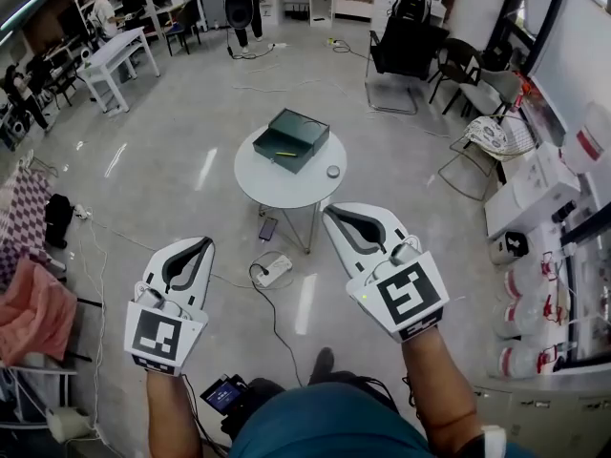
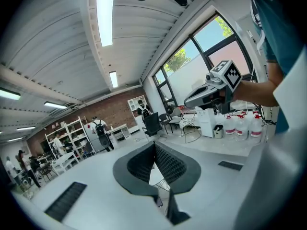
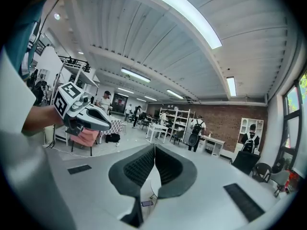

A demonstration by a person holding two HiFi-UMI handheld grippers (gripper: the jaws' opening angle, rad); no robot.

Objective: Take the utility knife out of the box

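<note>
While held well short of the round white table (image 1: 284, 197), the left gripper (image 1: 204, 242) has its jaws pressed together on nothing; the right gripper (image 1: 330, 210) is likewise closed and empty; the dark box (image 1: 304, 128) sits open on that table, a thin yellow item (image 1: 284, 153) inside, too small to identify.

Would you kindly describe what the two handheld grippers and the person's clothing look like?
Both the left gripper and right gripper have white moulded shells with black ribbed jaws tapering to a point. Each carries a white cube with black square markers. The person wears a teal top.
</note>
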